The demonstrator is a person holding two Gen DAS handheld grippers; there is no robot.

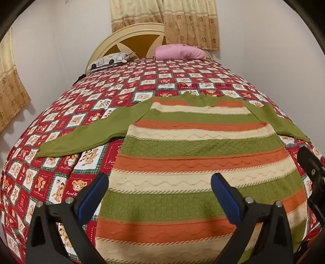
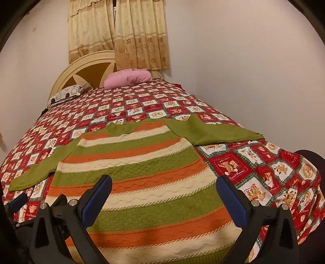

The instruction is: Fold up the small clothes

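A small knitted sweater (image 1: 195,154) with green, orange and cream stripes lies flat on the bed, neck away from me, both green sleeves spread sideways. It also shows in the right wrist view (image 2: 146,178). My left gripper (image 1: 160,182) is open and empty, hovering over the sweater's lower left part. My right gripper (image 2: 164,184) is open and empty over the lower right part. The right gripper's finger (image 1: 310,168) shows at the right edge of the left wrist view. The left gripper's finger (image 2: 18,201) shows at the left edge of the right wrist view.
The bed has a red teddy-bear patchwork cover (image 1: 81,113). A pink pillow (image 1: 178,51) and a car-print pillow (image 1: 111,60) lie by the cream headboard (image 1: 121,40). Curtains (image 1: 182,18) hang behind. White walls stand on both sides. A dark chair (image 2: 312,162) is at the right.
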